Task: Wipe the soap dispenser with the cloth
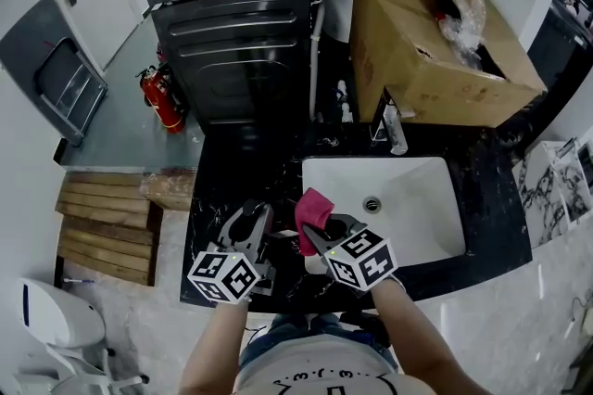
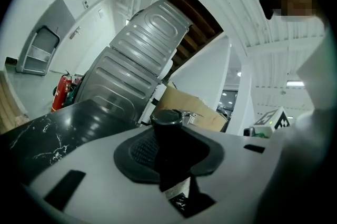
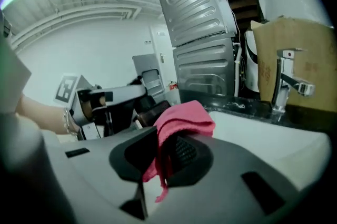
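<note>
2 grips set, wipe pending

Jaws of the left gripper point(image 2: 169, 165), partly closed, pinch the dark soap dispenser point(image 2: 167, 125); the right gripper point(image 3: 167, 160) clamps the pink cloth point(image 3: 181, 120). The dispenser sits near, at the cloth's 9 o'clock. Next, likely: press cloth onto it.

Two grippers point(image 1: 250, 222) point(image 1: 317, 234), one cloth point(image 1: 313, 208), one soap dispenser point(image 2: 168, 136) — one sink point(image 1: 422, 198)

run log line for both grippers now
left gripper: shut on black soap dispenser bottle | right gripper: shut on pink cloth | place: black marble counter beside white sink
</note>
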A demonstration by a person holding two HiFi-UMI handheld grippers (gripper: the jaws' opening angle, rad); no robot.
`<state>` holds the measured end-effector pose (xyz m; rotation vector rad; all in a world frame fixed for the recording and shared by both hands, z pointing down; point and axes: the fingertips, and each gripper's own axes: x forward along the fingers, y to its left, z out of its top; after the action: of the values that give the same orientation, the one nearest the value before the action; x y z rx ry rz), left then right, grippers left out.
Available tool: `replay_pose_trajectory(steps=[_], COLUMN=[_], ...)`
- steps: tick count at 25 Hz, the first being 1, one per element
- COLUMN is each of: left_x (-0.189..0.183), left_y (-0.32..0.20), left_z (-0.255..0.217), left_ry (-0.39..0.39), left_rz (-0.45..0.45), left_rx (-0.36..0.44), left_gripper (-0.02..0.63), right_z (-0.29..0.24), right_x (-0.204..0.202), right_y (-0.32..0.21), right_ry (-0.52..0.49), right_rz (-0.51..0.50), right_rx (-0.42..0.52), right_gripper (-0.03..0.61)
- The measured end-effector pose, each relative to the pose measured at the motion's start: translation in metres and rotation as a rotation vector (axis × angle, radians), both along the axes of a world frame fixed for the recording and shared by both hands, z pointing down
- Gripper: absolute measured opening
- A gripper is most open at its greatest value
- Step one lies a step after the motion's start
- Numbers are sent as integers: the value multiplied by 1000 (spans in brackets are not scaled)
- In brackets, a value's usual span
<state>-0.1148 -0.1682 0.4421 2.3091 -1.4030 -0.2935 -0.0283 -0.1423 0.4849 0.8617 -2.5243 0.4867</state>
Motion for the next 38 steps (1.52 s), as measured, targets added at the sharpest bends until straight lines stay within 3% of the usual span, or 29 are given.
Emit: replay_pose_trajectory(steps=[2,6,11,14,19,23,26,29,33,38], left_x=[2,7,6,5,7,9,9,12,27,50], left_y=[0,0,1,1,1,0,0,1,0,-6], left_z=[0,-1,-1,0,-1,-2,-1,-2,-4,-1], left_ry=[-13,-45,-46,-48,-66,-73,-72,-93,-197,-458], left_rz=[4,13,21,22,29,35,36,46,146,334], left_rx=[9,22,17,18,24,32,34,43,81,152], left_gripper=[106,106,106,106,107,107,107,107,107,108], right_z=[16,20,-28,-53,-44,-29,7,28,29,24], right_x=[9,13,4,-12,-31,-18,3,15,25,38], right_y=[-1,-3,-18,-33,-42,-49,-50,-45,-37,-27], right_ry=[48,51,-97,-124,-47,-50,62,83,88,42], right_rz=[26,52,68,40,-5,60,110,130,166,207], right_rx=[-23,-37,36,82,95,57,8,-33,-48,-57], right_gripper=[52,52,52,52,52,52,52,52,52,52])
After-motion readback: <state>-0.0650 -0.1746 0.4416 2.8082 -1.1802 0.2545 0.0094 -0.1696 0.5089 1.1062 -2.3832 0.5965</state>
